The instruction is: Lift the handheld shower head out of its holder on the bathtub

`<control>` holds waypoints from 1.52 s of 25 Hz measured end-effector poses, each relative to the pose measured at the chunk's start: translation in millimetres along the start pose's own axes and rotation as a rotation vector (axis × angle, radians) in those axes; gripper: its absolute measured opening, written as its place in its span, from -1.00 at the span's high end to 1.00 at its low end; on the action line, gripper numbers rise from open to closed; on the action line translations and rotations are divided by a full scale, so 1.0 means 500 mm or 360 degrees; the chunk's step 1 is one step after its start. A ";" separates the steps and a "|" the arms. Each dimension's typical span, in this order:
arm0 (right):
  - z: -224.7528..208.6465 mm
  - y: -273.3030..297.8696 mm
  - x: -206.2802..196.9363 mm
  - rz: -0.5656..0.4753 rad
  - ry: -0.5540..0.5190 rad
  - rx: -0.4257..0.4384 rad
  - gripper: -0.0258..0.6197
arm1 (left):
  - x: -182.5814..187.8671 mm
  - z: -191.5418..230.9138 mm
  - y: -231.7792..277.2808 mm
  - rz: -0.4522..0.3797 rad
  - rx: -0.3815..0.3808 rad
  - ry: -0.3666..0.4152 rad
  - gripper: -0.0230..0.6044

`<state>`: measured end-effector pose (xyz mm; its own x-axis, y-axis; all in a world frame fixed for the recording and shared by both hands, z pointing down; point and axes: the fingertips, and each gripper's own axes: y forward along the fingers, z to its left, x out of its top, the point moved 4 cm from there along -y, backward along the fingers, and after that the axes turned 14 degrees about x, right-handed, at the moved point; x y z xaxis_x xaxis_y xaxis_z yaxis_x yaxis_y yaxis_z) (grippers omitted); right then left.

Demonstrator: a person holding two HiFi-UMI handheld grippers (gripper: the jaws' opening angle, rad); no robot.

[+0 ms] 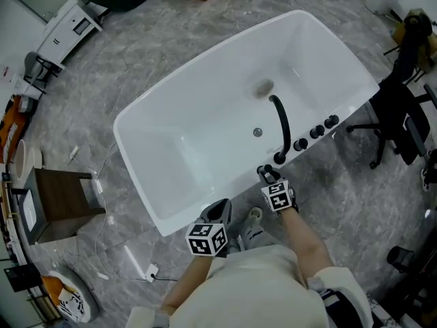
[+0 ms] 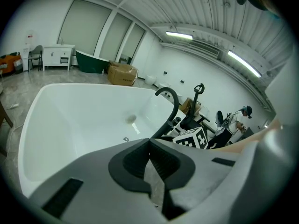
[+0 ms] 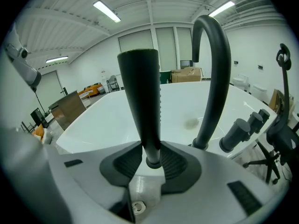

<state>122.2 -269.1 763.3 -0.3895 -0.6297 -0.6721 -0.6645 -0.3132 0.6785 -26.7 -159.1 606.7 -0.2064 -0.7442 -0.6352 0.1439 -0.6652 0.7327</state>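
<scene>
The black handheld shower head (image 3: 142,101) stands upright in its holder on the white bathtub's rim (image 1: 205,55). My right gripper (image 3: 153,160) is shut on the lower end of its handle, with a pad pressed to each side. In the head view that gripper (image 1: 268,175) is at the near rim, just left of the curved black spout (image 1: 280,125); the shower head is mostly hidden there. My left gripper (image 1: 220,210) hovers off the tub's near corner, shut with nothing in it. In its own view its tips (image 2: 149,141) meet above the tub's basin (image 2: 70,120).
Black knobs (image 1: 316,132) line the rim to the right of the spout (image 3: 215,69). A black office chair (image 1: 399,118) stands right of the tub. A wooden side table (image 1: 58,200) is at the left, with cables (image 1: 147,273) on the grey marble floor.
</scene>
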 end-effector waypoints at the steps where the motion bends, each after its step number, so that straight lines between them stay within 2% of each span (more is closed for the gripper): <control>1: 0.002 -0.002 0.002 -0.0005 -0.0003 -0.0005 0.53 | 0.001 0.000 -0.001 -0.0003 -0.0004 0.0001 0.86; 23: 0.044 -0.120 0.130 -0.0290 -0.0162 -0.0025 0.54 | 0.020 -0.046 -0.021 -0.0104 -0.0117 0.0068 0.86; 38: 0.085 -0.238 0.241 -0.0548 -0.0240 -0.0080 0.54 | 0.078 -0.029 -0.037 -0.0237 -0.0124 0.0125 0.86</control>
<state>127.3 -277.5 589.1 -0.2409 -0.3708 -0.8969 -0.7424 -0.5249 0.4164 -23.2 -176.9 564.8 -0.1551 -0.6373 -0.7548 0.1927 -0.7689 0.6096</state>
